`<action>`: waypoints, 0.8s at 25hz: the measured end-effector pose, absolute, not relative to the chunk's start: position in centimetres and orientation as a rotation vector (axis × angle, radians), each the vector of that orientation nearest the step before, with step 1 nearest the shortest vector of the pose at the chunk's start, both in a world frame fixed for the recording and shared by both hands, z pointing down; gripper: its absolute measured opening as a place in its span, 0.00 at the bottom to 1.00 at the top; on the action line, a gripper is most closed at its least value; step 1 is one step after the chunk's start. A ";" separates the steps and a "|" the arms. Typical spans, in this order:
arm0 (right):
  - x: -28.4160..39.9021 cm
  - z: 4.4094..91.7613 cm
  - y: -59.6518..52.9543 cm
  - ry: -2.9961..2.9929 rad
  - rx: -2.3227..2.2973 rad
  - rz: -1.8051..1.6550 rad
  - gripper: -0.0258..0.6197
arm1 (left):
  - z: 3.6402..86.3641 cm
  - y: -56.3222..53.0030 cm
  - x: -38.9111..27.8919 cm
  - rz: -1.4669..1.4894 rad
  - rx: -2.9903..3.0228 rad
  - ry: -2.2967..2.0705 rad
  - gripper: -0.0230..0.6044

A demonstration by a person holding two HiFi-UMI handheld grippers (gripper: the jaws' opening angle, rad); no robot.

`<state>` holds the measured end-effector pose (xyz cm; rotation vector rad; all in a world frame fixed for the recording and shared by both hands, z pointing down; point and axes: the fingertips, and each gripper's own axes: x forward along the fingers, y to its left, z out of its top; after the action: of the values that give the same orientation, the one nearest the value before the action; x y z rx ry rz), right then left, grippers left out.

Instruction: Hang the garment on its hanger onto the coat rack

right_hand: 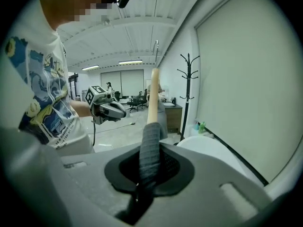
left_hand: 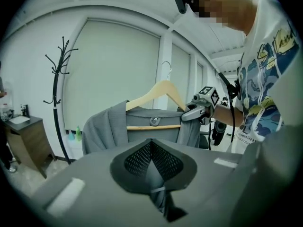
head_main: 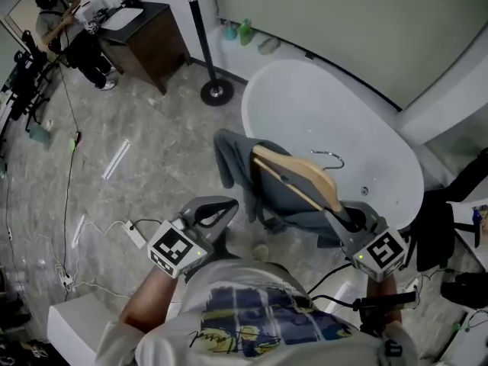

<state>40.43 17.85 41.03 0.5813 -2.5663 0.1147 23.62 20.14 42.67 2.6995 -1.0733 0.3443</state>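
A grey garment (head_main: 238, 157) hangs on a wooden hanger (head_main: 303, 178) with a metal hook (head_main: 329, 156), held in the air over the near rim of the tub. My right gripper (head_main: 349, 218) is shut on the hanger's near shoulder through the cloth; in the right gripper view the cloth-wrapped end (right_hand: 149, 148) sits between the jaws. My left gripper (head_main: 229, 206) is shut and holds nothing, a little left of the garment. From the left gripper view the hanger (left_hand: 161, 91) faces me broadside. The black coat rack (head_main: 200, 29) stands at the far side, beyond the tub.
A white bathtub (head_main: 320, 101) lies under and behind the garment. Left of the rack's round base (head_main: 216, 91) stands a dark wooden cabinet (head_main: 151, 43), with a person (head_main: 70, 38) beside it. Bottles (head_main: 245, 31) sit by the wall. A power strip (head_main: 136, 235) and cables lie on the floor.
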 end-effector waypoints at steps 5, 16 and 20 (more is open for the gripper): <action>34.6 40.3 14.0 -2.577 0.516 0.098 0.07 | 42.5 16.8 20.1 0.296 2.759 -1.050 0.04; 18.1 36.9 0.3 -2.614 0.498 0.020 0.07 | 39.8 5.4 4.3 0.298 2.852 -1.041 0.04; 12.1 35.8 -4.9 -2.643 0.471 -0.019 0.07 | 39.3 3.3 -0.8 0.316 2.862 -1.053 0.04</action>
<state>12.07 -4.95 35.82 0.4707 -2.6426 -0.0186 -0.84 3.28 39.33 2.8623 -1.0527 0.3161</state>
